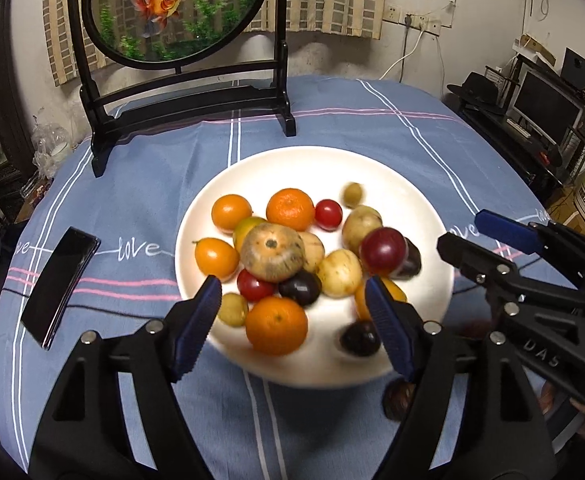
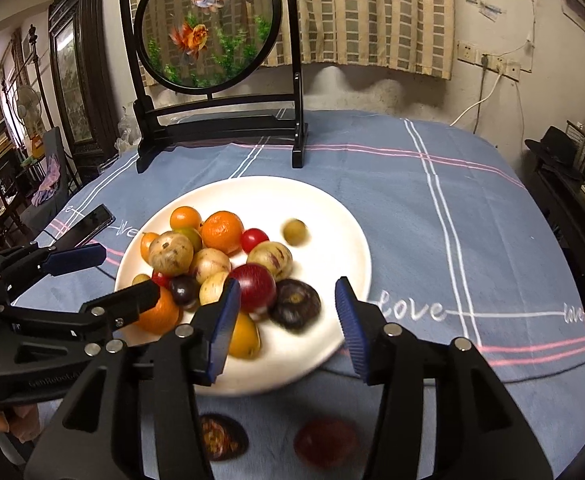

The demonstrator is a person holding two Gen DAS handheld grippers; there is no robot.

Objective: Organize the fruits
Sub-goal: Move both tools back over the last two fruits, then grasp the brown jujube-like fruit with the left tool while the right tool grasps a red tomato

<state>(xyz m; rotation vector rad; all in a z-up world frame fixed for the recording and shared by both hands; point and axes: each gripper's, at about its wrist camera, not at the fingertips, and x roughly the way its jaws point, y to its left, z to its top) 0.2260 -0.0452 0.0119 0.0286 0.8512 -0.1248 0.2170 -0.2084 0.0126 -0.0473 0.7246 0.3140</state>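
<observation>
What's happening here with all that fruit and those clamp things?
A person holds a two-finger gripper in each hand over a white plate heaped with fruit: oranges, tomatoes, dark plums and others. The left gripper and the right gripper are both open, and neither holds anything. A dark fruit and a red fruit lie off the plate on the blue tablecloth, near the plate's closest edge.

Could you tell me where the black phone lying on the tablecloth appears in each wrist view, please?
Left wrist view: the black phone lies at left, beside the white plate.
Right wrist view: the phone sits at upper left, behind the left gripper.
Shared landmark: the goldfish screen.
</observation>
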